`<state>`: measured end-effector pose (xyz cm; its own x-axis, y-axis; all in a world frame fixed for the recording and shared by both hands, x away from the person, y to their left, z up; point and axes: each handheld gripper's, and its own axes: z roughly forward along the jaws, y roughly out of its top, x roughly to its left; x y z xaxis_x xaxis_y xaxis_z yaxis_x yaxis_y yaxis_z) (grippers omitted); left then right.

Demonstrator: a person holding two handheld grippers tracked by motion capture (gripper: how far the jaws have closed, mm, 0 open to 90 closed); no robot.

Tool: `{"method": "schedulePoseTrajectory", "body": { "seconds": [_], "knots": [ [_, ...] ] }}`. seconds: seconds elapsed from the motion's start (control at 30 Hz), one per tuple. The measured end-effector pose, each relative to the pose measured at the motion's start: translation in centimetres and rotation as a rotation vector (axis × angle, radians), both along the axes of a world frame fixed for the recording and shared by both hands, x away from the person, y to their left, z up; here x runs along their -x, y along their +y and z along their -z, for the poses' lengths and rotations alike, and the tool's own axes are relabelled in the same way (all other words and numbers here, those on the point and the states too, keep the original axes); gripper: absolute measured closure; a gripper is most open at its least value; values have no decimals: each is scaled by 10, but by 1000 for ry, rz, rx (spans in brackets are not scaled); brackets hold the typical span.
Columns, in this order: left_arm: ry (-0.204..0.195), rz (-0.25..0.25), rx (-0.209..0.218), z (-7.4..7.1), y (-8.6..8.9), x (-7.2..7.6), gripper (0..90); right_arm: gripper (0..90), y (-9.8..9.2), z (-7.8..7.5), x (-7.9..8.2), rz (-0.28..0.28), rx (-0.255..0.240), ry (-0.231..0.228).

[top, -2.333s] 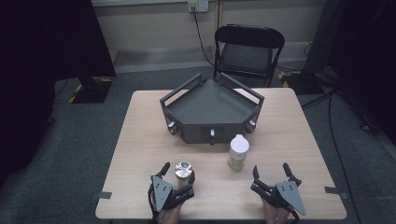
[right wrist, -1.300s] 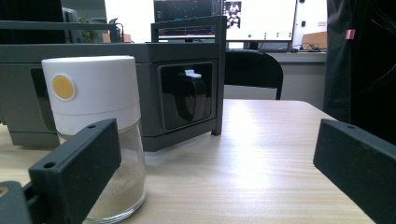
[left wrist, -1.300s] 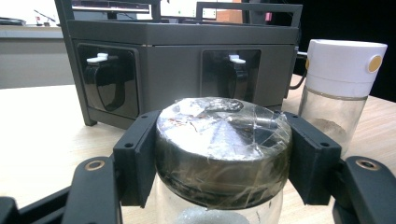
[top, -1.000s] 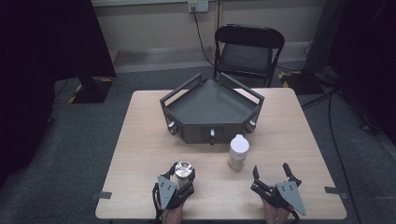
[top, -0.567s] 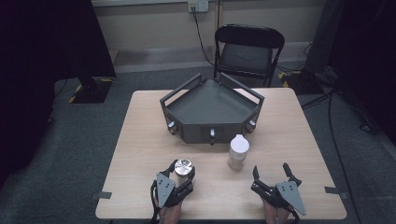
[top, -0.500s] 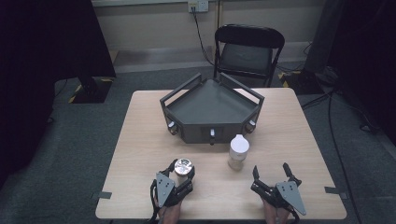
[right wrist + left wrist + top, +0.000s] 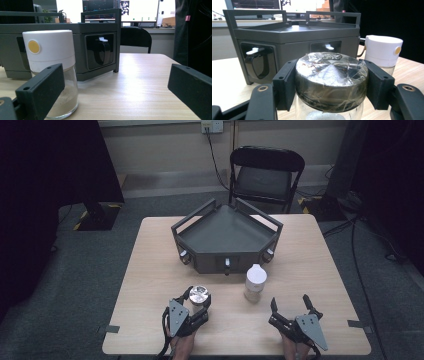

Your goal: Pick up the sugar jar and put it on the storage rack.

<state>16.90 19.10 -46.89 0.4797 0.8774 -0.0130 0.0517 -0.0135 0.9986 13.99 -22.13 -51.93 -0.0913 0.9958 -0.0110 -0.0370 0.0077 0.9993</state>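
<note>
A glass jar with a dark, tape-wrapped lid (image 7: 198,295) (image 7: 331,77) stands near the table's front left. My left gripper (image 7: 196,301) (image 7: 331,83) is shut on that lid, one jaw pressing each side. A second glass jar with a white cap and a yellow dot (image 7: 255,282) (image 7: 51,70) holds pale powder and stands right of centre. My right gripper (image 7: 291,307) (image 7: 116,92) rests open near the front edge, to the right of the white-capped jar, with nothing between its jaws.
A dark grey angular tray-like box with rails and small latches (image 7: 227,236) (image 7: 294,42) (image 7: 100,47) sits mid-table behind both jars. A black folding chair (image 7: 265,172) stands beyond the table's far edge. Bare wooden tabletop (image 7: 320,270) lies to the right.
The left gripper has moved forward and closed around the dark-lidded jar, which stood just ahead of its jaws earlier. The right gripper and the white-capped jar have stayed in place.
</note>
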Motion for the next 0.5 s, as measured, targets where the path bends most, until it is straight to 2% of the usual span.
{"method": "schedulePoseTrajectory", "body": {
  "seconds": [0.3,0.37,0.5],
  "knots": [
    [-14,29,7,-10,3,-9,351,0,0,0,0,-1,-1,1],
    [-11,38,22,-14,6,-12,351,0,0,0,0,-1,-1,1],
    [-16,42,18,-21,7,-16,351,0,-1,0,0,-3,1,0]
  ]
}}
